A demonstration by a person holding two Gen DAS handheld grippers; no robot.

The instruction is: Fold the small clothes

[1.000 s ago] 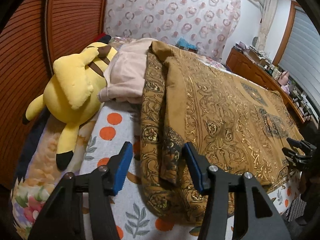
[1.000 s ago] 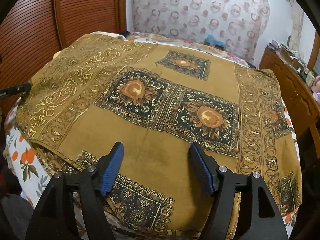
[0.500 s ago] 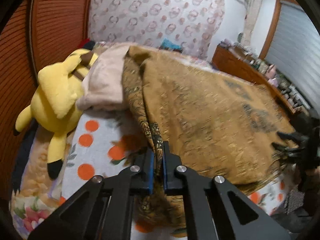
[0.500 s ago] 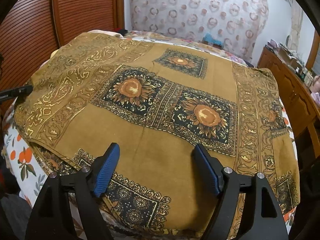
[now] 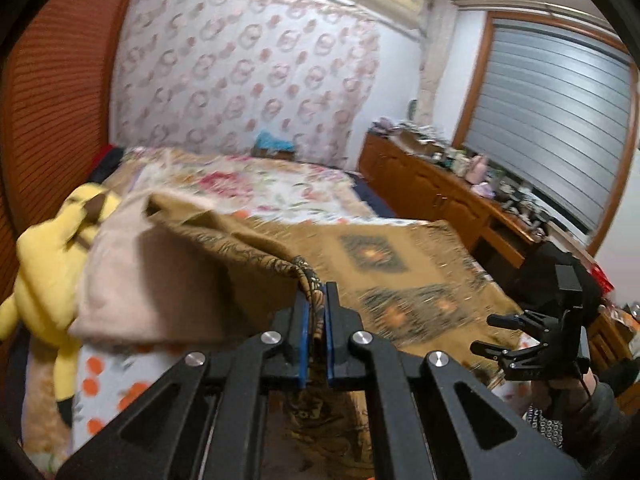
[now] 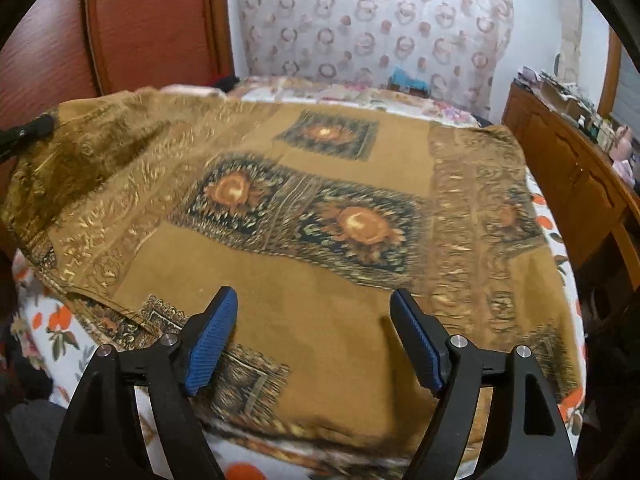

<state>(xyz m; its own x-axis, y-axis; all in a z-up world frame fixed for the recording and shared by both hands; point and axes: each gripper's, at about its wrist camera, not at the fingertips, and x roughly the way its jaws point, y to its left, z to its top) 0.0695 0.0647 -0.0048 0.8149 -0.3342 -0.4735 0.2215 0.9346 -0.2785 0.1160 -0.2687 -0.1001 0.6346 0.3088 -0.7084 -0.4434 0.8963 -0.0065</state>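
Note:
A brown cloth (image 5: 400, 264) with gold scrollwork and dark sunflower panels lies spread over the bed. My left gripper (image 5: 316, 292) is shut on a bunched edge of it and holds that edge up off the bed, so the cloth slopes down from the pads. In the right wrist view the same cloth (image 6: 280, 280) rises at its far left corner, where the tip of the left gripper (image 6: 24, 132) shows. My right gripper (image 6: 314, 300) hovers open over the cloth's near edge with nothing between its blue pads. It also shows at the right of the left wrist view as the right gripper (image 5: 484, 334).
A yellow plush toy (image 5: 48, 272) and a folded pink garment (image 5: 132, 280) lie at the bed's left side. The bed sheet (image 5: 104, 380) has an orange fruit print. A cluttered wooden dresser (image 5: 440, 192) runs along the right, and wood panelling (image 6: 152, 28) is at the left.
My left gripper closed on the cloth's edge and lifted it up and away from the bed. The right gripper's jaws spread a little wider and it shifted slightly over the cloth.

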